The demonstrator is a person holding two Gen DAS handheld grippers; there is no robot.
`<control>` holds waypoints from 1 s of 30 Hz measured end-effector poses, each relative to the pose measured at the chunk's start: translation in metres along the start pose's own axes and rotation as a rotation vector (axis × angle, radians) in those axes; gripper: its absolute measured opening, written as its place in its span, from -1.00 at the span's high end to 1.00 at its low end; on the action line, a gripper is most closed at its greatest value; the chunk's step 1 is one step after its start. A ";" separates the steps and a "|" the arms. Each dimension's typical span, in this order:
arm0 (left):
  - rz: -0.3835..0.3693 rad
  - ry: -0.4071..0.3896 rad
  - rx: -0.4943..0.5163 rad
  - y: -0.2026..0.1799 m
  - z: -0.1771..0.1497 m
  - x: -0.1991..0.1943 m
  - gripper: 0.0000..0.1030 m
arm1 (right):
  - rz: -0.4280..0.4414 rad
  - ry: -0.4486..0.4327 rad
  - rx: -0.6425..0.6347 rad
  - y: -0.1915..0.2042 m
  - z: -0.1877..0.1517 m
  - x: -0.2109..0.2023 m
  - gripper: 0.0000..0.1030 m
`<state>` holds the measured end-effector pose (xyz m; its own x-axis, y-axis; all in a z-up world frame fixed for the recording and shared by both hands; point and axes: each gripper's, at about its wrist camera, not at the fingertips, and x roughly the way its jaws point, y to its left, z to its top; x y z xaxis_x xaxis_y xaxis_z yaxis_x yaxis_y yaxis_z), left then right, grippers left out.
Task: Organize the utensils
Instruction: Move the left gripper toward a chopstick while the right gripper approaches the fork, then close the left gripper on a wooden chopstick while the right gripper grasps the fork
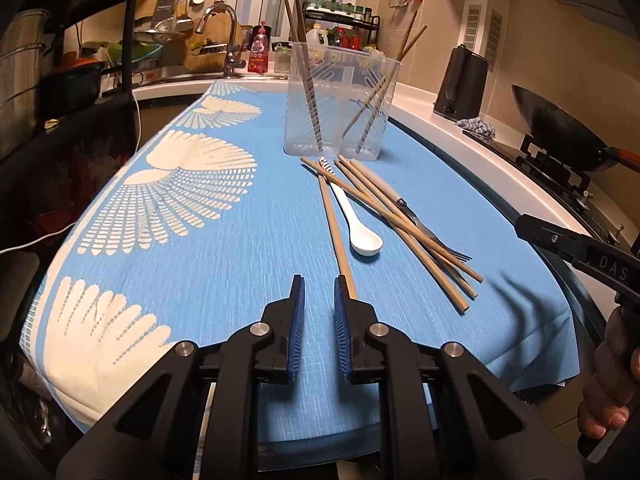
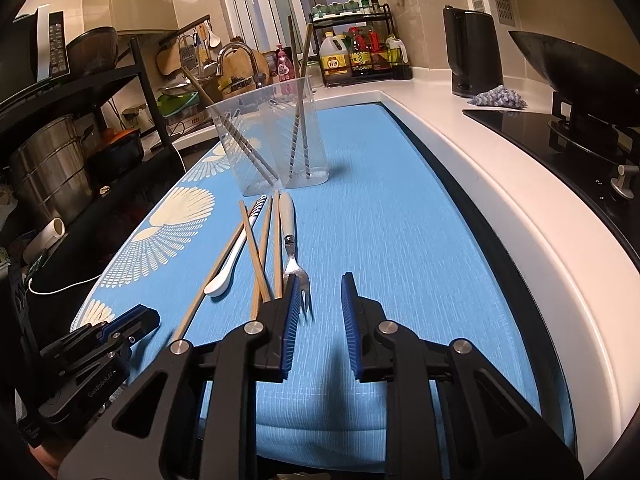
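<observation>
**Both grippers hover empty over the loose utensils**

Our left gripper [image 1: 319, 292] hangs low over the blue cloth [image 1: 224, 272] with its jaws spread and nothing between them; the near end of one chopstick [image 1: 335, 236] runs up to its right finger. Our right gripper [image 2: 320, 292] is likewise parted and empty, and its left finger covers part of the fork [image 2: 291, 256], whose tines show just past that finger (whether it touches the fork we cannot tell from this angle).

The loose utensils lie together on the cloth in front of the clear holder [image 1: 340, 104]: a white spoon [image 1: 352, 216] with a striped handle, several wooden chopsticks [image 1: 404, 228] crossing one another, and the fork partly beneath them. The holder stands upright at the far end of the pile, with chopsticks leaning in both of its compartments. A dark kettle [image 2: 472, 52] sits on the white counter [image 2: 460, 152] to the right.
</observation>
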<state>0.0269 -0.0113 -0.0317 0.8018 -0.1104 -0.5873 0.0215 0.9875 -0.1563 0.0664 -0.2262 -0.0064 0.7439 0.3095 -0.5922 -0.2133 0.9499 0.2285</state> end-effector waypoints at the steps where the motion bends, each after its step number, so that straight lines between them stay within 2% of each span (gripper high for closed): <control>1: -0.006 0.004 -0.002 -0.001 -0.001 0.001 0.70 | -0.003 0.006 0.002 -0.001 -0.001 0.003 0.58; 6: -0.020 0.009 -0.002 -0.003 -0.001 0.006 0.70 | 0.016 0.040 0.006 -0.001 -0.001 0.022 0.58; 15: -0.041 0.012 0.009 -0.009 -0.007 0.011 0.69 | 0.111 0.151 0.128 -0.004 0.006 0.057 0.55; 22: -0.024 0.014 0.036 -0.017 -0.010 0.016 0.69 | 0.093 0.219 0.113 0.010 0.001 0.067 0.53; 27: -0.020 0.010 0.046 -0.018 -0.012 0.016 0.69 | 0.077 0.225 0.107 0.012 0.000 0.067 0.53; 30: -0.017 0.007 0.050 -0.019 -0.012 0.015 0.69 | 0.063 0.227 0.109 0.013 0.001 0.067 0.63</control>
<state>0.0316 -0.0331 -0.0475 0.7967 -0.1279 -0.5906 0.0652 0.9898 -0.1264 0.1142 -0.1937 -0.0421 0.5673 0.3811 -0.7300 -0.1758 0.9221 0.3447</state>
